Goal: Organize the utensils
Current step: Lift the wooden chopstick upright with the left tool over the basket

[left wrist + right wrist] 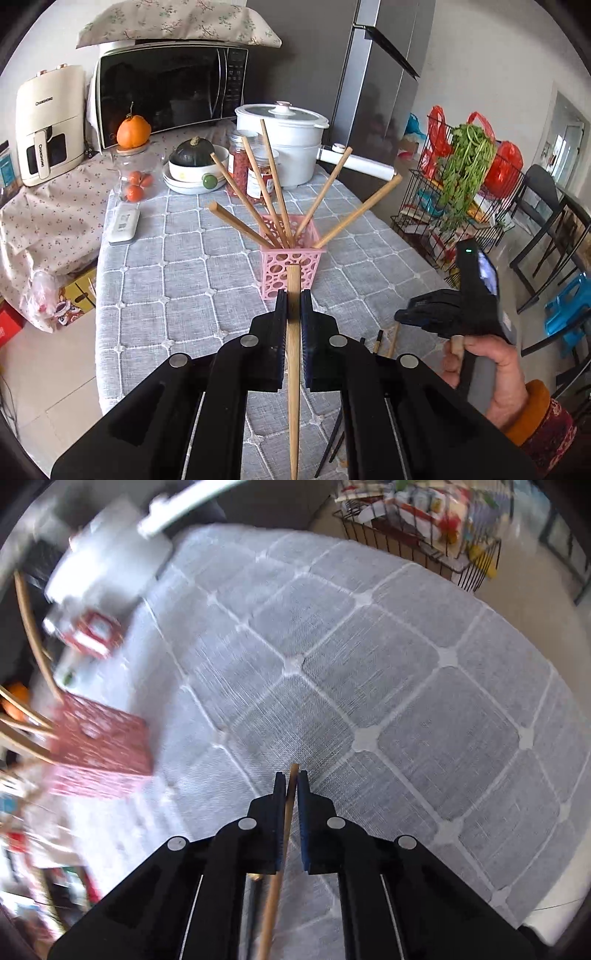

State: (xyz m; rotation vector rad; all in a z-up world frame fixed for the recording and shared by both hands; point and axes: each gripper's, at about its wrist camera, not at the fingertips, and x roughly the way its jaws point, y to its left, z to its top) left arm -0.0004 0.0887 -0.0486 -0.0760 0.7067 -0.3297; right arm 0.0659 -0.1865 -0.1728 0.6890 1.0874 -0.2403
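Both grippers pinch bamboo: the left gripper (pixel 294 306) clamps a chopstick (pixel 294 369) and points it at the pink holder (pixel 291 269) on the grey quilted tablecloth (pixel 184 258), where six chopsticks already fan out. Off to its side, the right gripper (pixel 291 786) grips another chopstick (pixel 284 845) just above the cloth. Next, seemingly: tip over the holder's rim, then release.

The right gripper (pixel 291 779) has its fingers (pixel 281 794) closed on a wooden chopstick (pixel 290 805) above the grey quilted cloth of the desk (pixel 369 664), with the pink holder (pixel 99 746) of chopsticks blurred at the left edge.
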